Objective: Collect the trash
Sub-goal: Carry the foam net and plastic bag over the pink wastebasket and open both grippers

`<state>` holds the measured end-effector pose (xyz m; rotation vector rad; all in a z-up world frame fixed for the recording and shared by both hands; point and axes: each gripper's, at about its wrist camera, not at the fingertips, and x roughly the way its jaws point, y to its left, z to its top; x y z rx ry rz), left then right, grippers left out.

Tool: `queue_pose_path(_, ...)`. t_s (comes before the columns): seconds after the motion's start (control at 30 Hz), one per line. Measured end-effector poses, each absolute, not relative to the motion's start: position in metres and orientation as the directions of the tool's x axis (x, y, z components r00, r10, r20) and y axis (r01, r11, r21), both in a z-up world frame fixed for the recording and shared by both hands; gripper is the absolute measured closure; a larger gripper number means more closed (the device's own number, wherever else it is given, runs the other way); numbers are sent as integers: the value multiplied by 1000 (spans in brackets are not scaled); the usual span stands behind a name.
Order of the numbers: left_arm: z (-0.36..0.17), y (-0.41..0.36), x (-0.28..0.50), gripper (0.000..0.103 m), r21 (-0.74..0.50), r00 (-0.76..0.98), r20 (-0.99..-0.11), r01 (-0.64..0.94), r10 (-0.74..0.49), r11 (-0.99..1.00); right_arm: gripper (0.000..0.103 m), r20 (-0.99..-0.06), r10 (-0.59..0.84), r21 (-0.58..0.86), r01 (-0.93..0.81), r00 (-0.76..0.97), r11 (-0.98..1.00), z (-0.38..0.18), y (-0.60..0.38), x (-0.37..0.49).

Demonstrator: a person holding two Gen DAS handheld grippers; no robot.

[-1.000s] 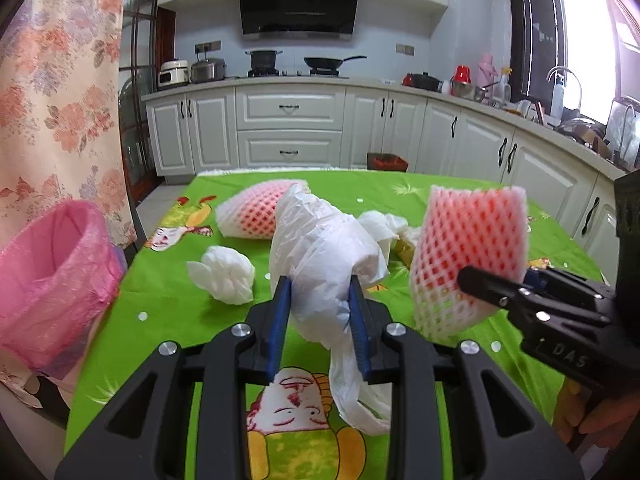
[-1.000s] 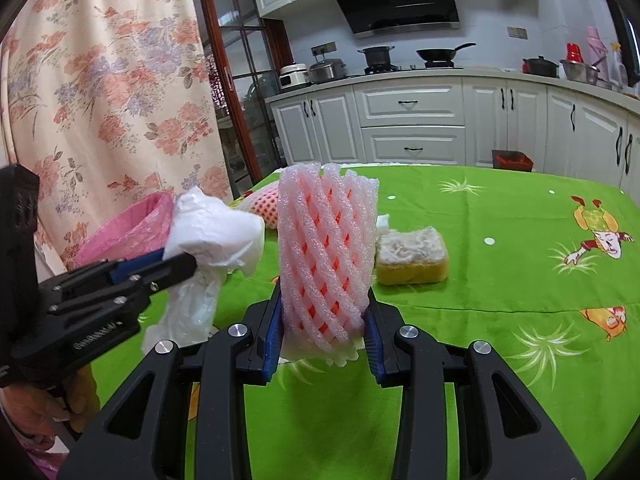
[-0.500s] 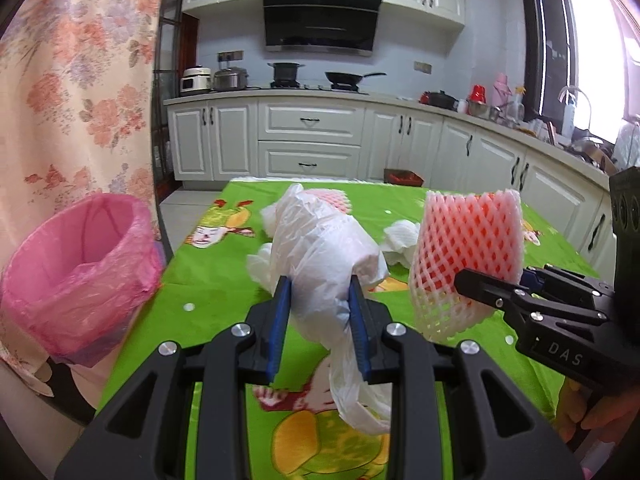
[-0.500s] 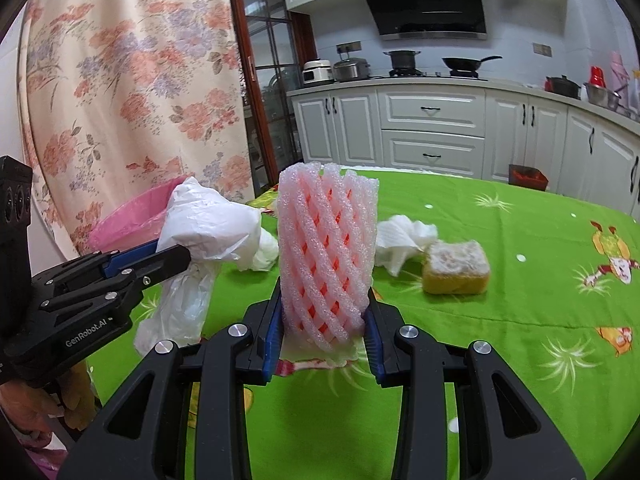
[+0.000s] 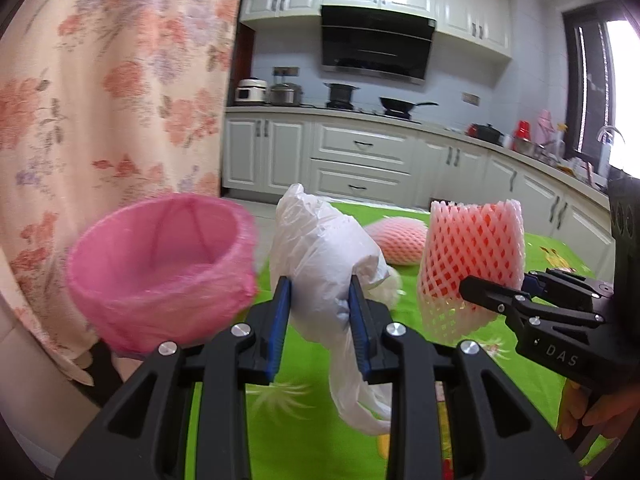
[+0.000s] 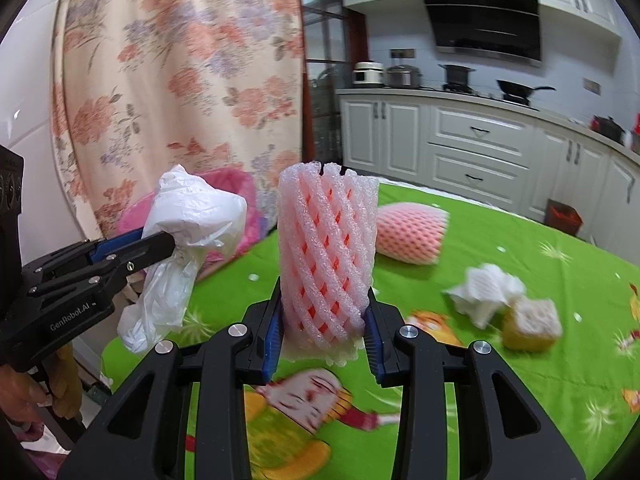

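My left gripper (image 5: pixel 320 300) is shut on a crumpled white plastic bag (image 5: pixel 328 264), held in the air just right of the pink-lined trash bin (image 5: pixel 160 268). My right gripper (image 6: pixel 323 312) is shut on a pink foam fruit net (image 6: pixel 326 256), held upright above the green table. The left gripper with its bag also shows in the right wrist view (image 6: pixel 168 246), in front of the bin (image 6: pixel 236 188). The right gripper and its net show in the left wrist view (image 5: pixel 470 264).
On the green cartoon tablecloth (image 6: pixel 520 380) lie a second pink foam net (image 6: pixel 412 236), a crumpled white tissue (image 6: pixel 486 286) and a yellow sponge (image 6: pixel 530 324). A floral curtain (image 6: pixel 180 80) hangs behind the bin. Kitchen cabinets (image 5: pixel 360 160) stand beyond the table.
Both grippers have swung left toward the pink bin, still holding the bag and the net. The bin now looms larger and closer beside the left gripper.
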<state>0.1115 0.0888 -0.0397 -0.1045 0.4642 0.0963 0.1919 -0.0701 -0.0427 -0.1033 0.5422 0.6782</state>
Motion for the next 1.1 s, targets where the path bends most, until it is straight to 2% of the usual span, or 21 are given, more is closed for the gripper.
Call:
queue_pose_path(0.53,-16,195,101,75,-63,873,-400,-329,278,942,68,-460,692,34,-768,556,639,-12,39,210)
queue_pose_path(0.67,-13,221,112,75,-38,857,-408,-361,315,932,68,-448,715,26,-792,536,610,-4,68,222)
queue_pose_path(0.93,-19,267,138,74,-66,826,-442,-418,349,906,68,-472,735,60,-813,488,579,-6,116,253)
queue_pose_path(1.03,-21,275,143,73,-74,820,-443,-435,361,897,64,-484,735,73,-815,475,574,-11,128,260)
queue_pose_path(1.1,-23,280,146,72,-76,812,-447,-453,376,888,57,-492,736,80,-818,464,569,-14,134,263)
